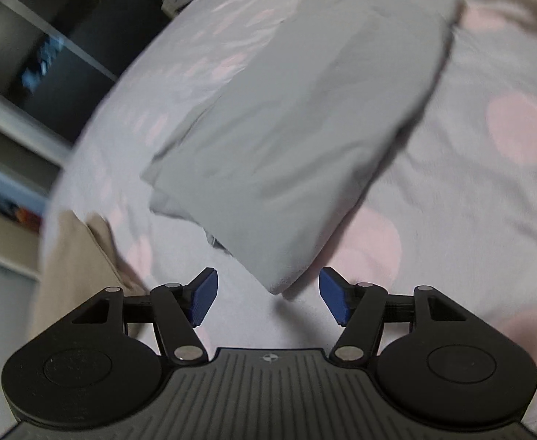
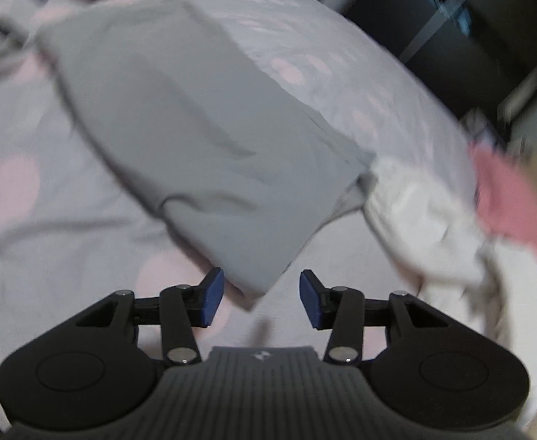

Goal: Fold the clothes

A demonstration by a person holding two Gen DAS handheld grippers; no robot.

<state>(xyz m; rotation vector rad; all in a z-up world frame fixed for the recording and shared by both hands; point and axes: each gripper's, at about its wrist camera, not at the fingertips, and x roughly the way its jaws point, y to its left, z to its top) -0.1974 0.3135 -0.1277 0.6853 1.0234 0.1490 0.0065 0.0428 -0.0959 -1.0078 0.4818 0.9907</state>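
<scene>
A grey garment (image 1: 297, 128) lies folded into a long strip on the bed; it also shows in the right wrist view (image 2: 195, 139). My left gripper (image 1: 268, 299) is open and empty, with one near corner of the garment just ahead, between its blue pads (image 1: 206, 299). My right gripper (image 2: 261, 299) is open and empty, with the garment's other end corner just ahead, between its blue pads (image 2: 213, 299). Neither gripper holds cloth.
The bed sheet (image 1: 488, 183) is lilac with pink dots. A white garment (image 2: 444, 220) and a pink one (image 2: 506, 198) lie beside the grey one. A beige cloth (image 1: 70, 256) lies at the bed's edge. Dark shelves (image 1: 30, 55) stand beyond the bed.
</scene>
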